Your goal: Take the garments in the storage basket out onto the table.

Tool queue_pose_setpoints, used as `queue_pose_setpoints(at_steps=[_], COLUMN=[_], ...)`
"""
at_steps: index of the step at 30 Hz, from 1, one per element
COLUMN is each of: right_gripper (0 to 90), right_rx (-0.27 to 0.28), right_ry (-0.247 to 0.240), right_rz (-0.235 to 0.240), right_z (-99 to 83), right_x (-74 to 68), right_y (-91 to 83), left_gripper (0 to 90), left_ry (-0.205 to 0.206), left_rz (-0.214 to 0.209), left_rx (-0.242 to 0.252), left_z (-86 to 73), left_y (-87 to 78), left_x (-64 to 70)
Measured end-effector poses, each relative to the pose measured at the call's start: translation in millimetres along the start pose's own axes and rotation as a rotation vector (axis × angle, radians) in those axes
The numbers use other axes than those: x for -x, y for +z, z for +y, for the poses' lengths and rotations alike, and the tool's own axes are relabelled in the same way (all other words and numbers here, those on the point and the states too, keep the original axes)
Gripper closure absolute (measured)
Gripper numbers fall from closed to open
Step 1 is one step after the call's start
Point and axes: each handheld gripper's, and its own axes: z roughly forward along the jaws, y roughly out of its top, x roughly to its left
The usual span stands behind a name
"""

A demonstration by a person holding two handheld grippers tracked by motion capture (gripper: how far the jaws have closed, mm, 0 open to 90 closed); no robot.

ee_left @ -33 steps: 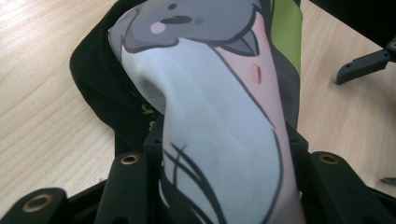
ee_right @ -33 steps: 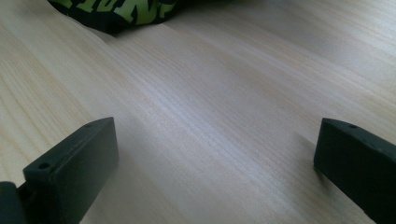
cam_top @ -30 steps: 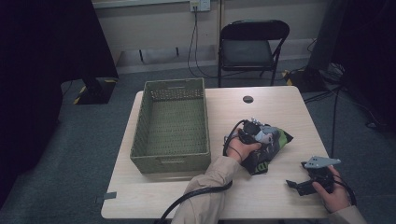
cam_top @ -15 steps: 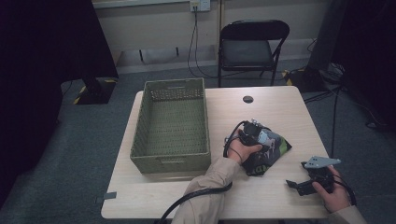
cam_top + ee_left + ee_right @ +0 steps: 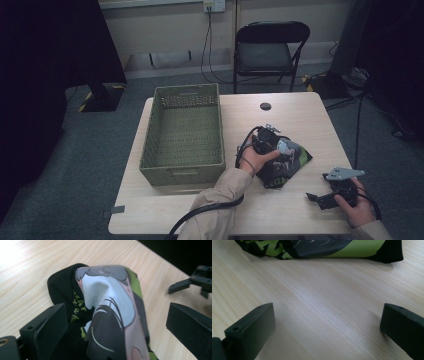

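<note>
Your left gripper (image 5: 276, 145) is over the folded cloth (image 5: 290, 162), a black piece with green and grey print that lies on the tabletop (image 5: 300, 120) just beside the green basket (image 5: 182, 135). In the left gripper view the jaws stand wide apart with a raised fold of the cloth (image 5: 110, 305) between them, so the grasp looks set up but not yet made. The step in hand seems to be picking the cloth up, probably to carry it into the basket.

The next move calls for closing the jaws on that raised fold, low enough to catch more than the top layer, then lifting straight up before swinging toward the basket. A shallow bite could let the fabric slip out.

Your left forearm reaches in from the near edge, on the side of the cloth facing the basket, hand tipped down onto it. Your right gripper (image 5: 330, 192) rests low near the tabletop's near edge, on the side of the cloth away from the basket, jaws wide and holding nothing, pointing toward the cloth (image 5: 324, 248).
</note>
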Motion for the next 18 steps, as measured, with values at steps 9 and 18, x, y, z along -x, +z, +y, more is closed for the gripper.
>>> queue_pose_setpoints(at_steps=[9,18], right_gripper=[0.0,0.0], right_rx=[-0.001,-0.001], right_ry=[0.001,0.001], right_rz=[0.001,0.000], right_z=[0.0,0.0], right_x=[-0.1,0.0], right_y=[0.0,0.0], left_gripper=[2.9,2.9], left_ry=[0.045,0.068], left_rz=[-0.031,-0.065], left_rx=[0.015,0.019], left_z=[-2.7,-9.6], left_y=[-18.5,-33.4], left_x=[9.3,17.5])
